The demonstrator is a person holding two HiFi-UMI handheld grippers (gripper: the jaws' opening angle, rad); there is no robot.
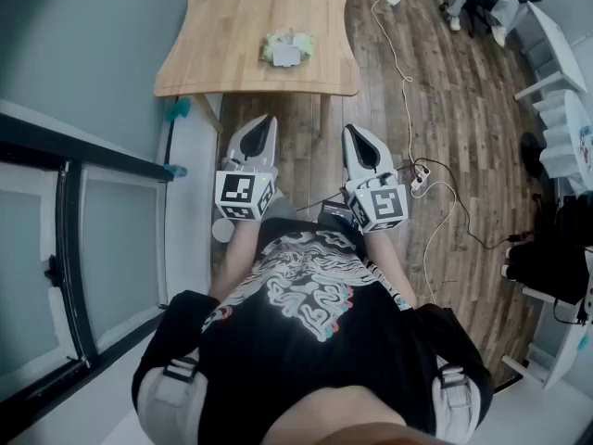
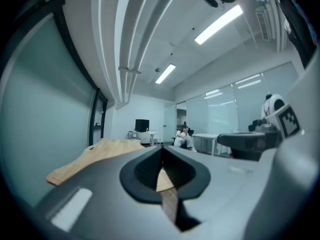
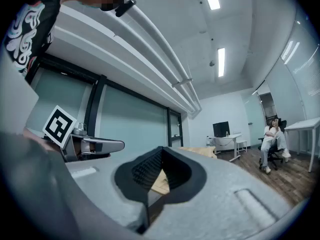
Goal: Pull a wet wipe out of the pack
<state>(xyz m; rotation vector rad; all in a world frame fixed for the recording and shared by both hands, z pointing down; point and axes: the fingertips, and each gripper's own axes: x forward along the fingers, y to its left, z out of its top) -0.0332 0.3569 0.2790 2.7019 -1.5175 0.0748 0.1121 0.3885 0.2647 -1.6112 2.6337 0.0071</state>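
From my end the head view is mostly wood-plank floor (image 1: 463, 119), with a dark-framed glass partition (image 1: 111, 248) down the left side. A light wooden table (image 1: 241, 17) stands at the top of the picture. The wearer's black printed shirt (image 1: 306, 341) fills the bottom.

The left gripper (image 1: 265, 123) and the right gripper (image 1: 356, 135) are held side by side in front of the chest. Both are over the floor, just short of the table's near edge, and both point level toward it. Their marker cubes face the camera.

In the left gripper view the two jaws are pressed together at the tips with nothing between them. Only a sliver of tabletop and floor shows through the hollow behind the tips. The right gripper view reads the same: tips meeting, no object in the hollow, just a patch of table wood beyond. Each of these views catches the other gripper off to one side.

The pack of wet wipes (image 1: 287, 49) lies flat on the table near the middle of its near half, well apart from both grippers. It is pale green, and I think there is a white flap on top, though it is too small for me to be sure.

A white cable (image 1: 406, 72) trails across the floor to a power strip (image 1: 418, 178) just right of the right gripper.
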